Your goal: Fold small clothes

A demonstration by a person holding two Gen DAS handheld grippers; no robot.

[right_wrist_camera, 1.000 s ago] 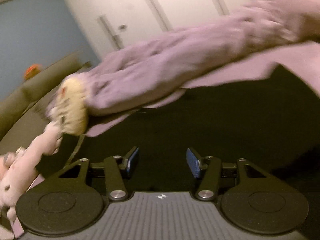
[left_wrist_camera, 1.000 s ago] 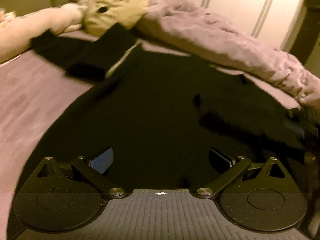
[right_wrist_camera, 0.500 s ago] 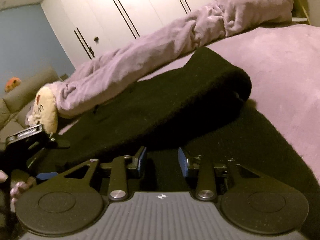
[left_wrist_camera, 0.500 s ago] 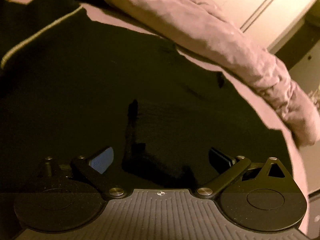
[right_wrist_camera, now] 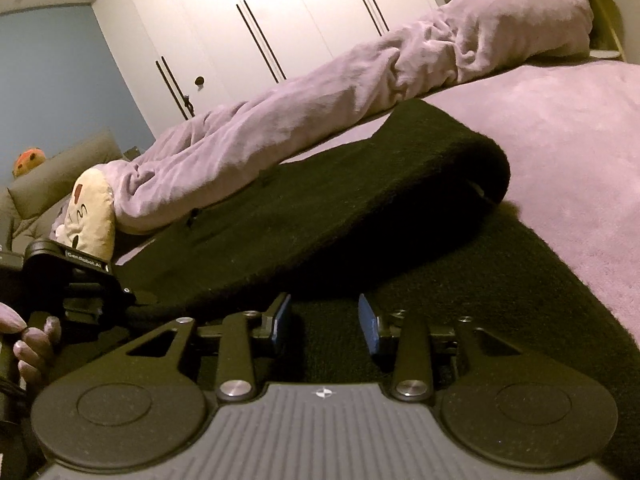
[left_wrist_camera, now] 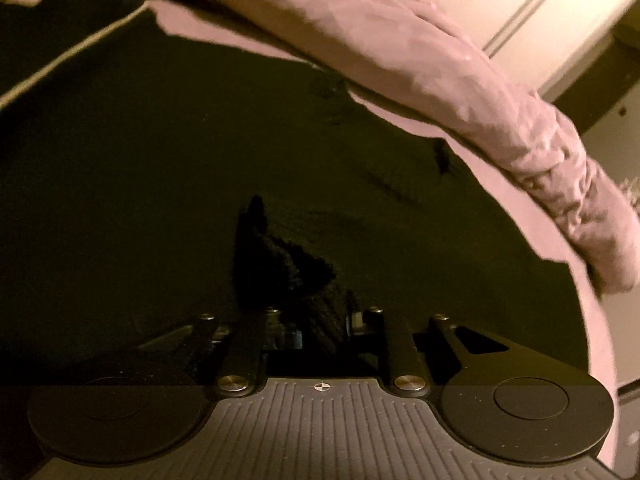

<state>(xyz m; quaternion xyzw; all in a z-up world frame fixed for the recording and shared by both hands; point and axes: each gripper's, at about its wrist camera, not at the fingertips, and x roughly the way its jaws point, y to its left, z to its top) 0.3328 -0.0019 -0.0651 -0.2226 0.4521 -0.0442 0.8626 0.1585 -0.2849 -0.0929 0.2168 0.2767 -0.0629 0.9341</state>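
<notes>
Each gripper (right_wrist_camera: pixel 324 326) is built of black linkage arms with silver screws, blue finger pads (right_wrist_camera: pixel 367 324) and a grey ribbed base marked with a crosshair.

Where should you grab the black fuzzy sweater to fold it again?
Probably by the near edge of the black fuzzy sweater, coming in low from the side where the grippers are. The far side is already a rolled fold lying on the purple bed cover, but the loose edges lie close, so they slip between the jaws more easily.

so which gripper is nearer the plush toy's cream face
Left. The left gripper sits just below the plush toy; the right gripper is farther right, over the black garment.
</notes>
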